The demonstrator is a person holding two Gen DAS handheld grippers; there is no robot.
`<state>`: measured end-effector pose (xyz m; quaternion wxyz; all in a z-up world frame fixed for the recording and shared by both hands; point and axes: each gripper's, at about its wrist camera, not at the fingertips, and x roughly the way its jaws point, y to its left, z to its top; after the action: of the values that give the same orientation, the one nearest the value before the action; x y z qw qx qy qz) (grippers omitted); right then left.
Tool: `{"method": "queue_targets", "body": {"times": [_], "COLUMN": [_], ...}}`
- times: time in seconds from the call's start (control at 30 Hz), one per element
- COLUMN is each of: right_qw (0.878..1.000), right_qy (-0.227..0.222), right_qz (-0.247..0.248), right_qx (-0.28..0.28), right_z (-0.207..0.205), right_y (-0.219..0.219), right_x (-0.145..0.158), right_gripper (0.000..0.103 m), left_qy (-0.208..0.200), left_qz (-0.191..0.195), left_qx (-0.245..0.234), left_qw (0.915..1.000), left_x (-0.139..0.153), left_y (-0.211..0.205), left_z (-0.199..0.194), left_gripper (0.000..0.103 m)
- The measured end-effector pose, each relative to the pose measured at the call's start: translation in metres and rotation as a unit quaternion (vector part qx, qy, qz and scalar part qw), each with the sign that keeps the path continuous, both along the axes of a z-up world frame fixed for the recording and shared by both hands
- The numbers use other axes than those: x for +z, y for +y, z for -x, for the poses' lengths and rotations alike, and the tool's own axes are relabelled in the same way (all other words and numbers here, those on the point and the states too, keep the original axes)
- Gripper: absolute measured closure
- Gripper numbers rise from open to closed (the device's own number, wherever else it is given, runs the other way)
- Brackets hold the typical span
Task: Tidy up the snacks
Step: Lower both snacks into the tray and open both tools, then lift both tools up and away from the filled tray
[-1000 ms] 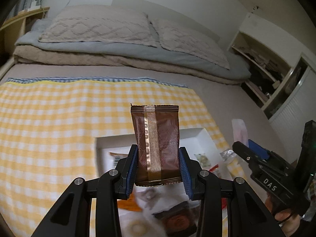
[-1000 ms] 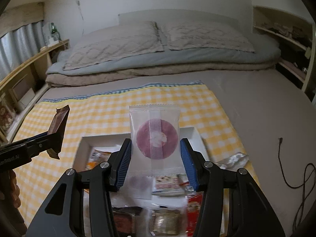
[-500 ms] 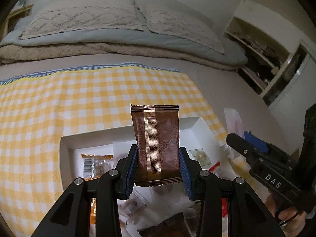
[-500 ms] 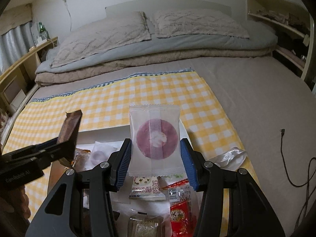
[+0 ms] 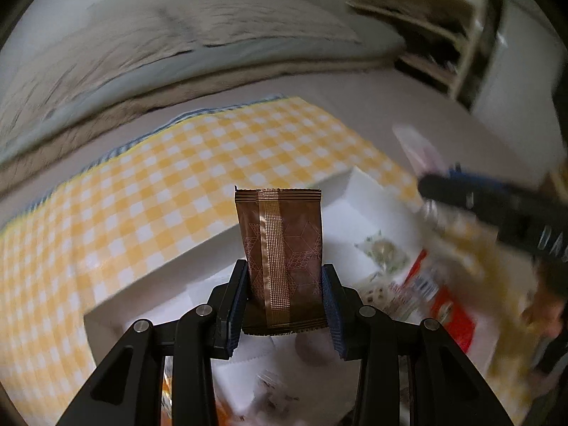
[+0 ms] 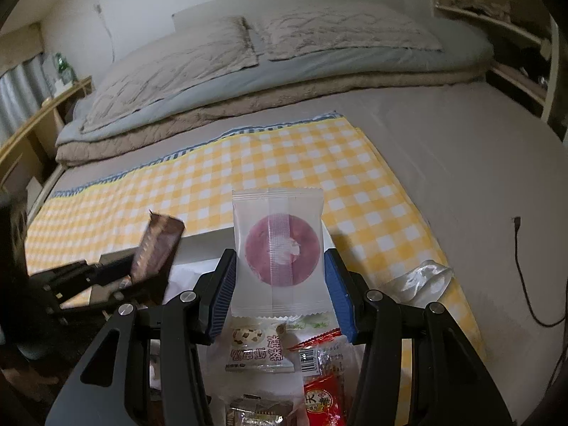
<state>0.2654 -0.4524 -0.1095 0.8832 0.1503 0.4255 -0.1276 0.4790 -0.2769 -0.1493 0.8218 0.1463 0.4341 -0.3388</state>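
My left gripper (image 5: 283, 298) is shut on a brown snack packet (image 5: 280, 248) and holds it upright over the white tray (image 5: 198, 248). The packet also shows at the left of the right wrist view (image 6: 158, 248). My right gripper (image 6: 278, 284) is shut on a clear packet with a purple round snack (image 6: 278, 248), upright above the tray's near right part. Loose snacks lie in the tray below: a cookie packet (image 6: 257, 349) and a red packet (image 6: 325, 401). The left wrist view is motion-blurred.
The tray sits on a yellow checked cloth (image 6: 284, 163) spread on a bed with pillows (image 6: 170, 78) at the back. A crumpled clear wrapper (image 6: 424, 277) lies right of the tray. A black cable (image 6: 525, 284) runs at far right. Shelves (image 6: 497, 17) stand beyond.
Both grippers have dropped lower and closer over the tray, still holding their packets. The left gripper has swung and tilted, and the two grippers are nearer each other.
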Motion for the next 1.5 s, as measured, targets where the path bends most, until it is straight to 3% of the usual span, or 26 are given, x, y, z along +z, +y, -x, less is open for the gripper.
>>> {"method": "queue_targets", "body": {"times": [0.1, 0.17, 0.5, 0.6, 0.7, 0.83, 1.1, 1.2, 1.23, 1.3, 1.5], "right_qw": [1.000, 1.000, 0.999, 0.998, 0.998, 0.996, 0.989, 0.984, 0.983, 0.982, 0.987], "right_qy": [0.001, 0.001, 0.012, 0.018, 0.023, 0.021, 0.019, 0.019, 0.025, 0.042, 0.065], "right_qz": [-0.007, -0.007, -0.035, -0.043, -0.054, -0.068, -0.134, -0.165, -0.173, -0.169, -0.139], "right_qx": [-0.009, -0.013, -0.034, -0.031, -0.035, -0.043, -0.062, -0.060, -0.061, -0.065, -0.051], "right_z": [0.000, -0.001, -0.009, -0.014, -0.017, -0.020, -0.032, -0.038, -0.041, -0.044, -0.046], "right_y": [-0.003, -0.004, -0.011, -0.009, -0.009, -0.010, -0.007, 0.001, 0.003, 0.008, 0.016], "right_x": [-0.001, 0.000, -0.011, -0.018, -0.023, -0.025, -0.036, -0.042, -0.045, -0.050, -0.055], "right_gripper": [0.052, 0.052, 0.052, 0.052, 0.052, 0.052, 0.052, 0.045, 0.036, 0.031, 0.031], "left_qy": [-0.022, -0.014, 0.027, 0.017, 0.020, 0.057, 0.076, 0.063, 0.067, 0.078, 0.079], "left_qz": [-0.031, -0.040, -0.063, -0.076, -0.089, -0.073, -0.087, -0.101, -0.100, -0.095, -0.086], "left_qx": [-0.051, -0.072, -0.110, -0.131, -0.112, -0.084, -0.043, -0.047, -0.045, -0.037, -0.037], "left_qw": [0.9980, 0.9965, 0.9915, 0.9884, 0.9896, 0.9922, 0.9924, 0.9918, 0.9917, 0.9917, 0.9924], "left_x": [-0.012, -0.022, -0.069, -0.076, -0.083, -0.092, -0.098, -0.099, -0.098, -0.097, -0.085], "left_y": [-0.019, -0.027, -0.053, -0.063, -0.061, -0.047, -0.027, -0.021, -0.018, -0.010, -0.002], "left_z": [0.003, 0.002, -0.024, -0.026, -0.037, -0.054, -0.065, -0.067, -0.069, -0.071, -0.068], "left_gripper": [0.064, 0.064, 0.064, 0.063, 0.062, 0.059, 0.054, 0.051, 0.051, 0.051, 0.053]}}
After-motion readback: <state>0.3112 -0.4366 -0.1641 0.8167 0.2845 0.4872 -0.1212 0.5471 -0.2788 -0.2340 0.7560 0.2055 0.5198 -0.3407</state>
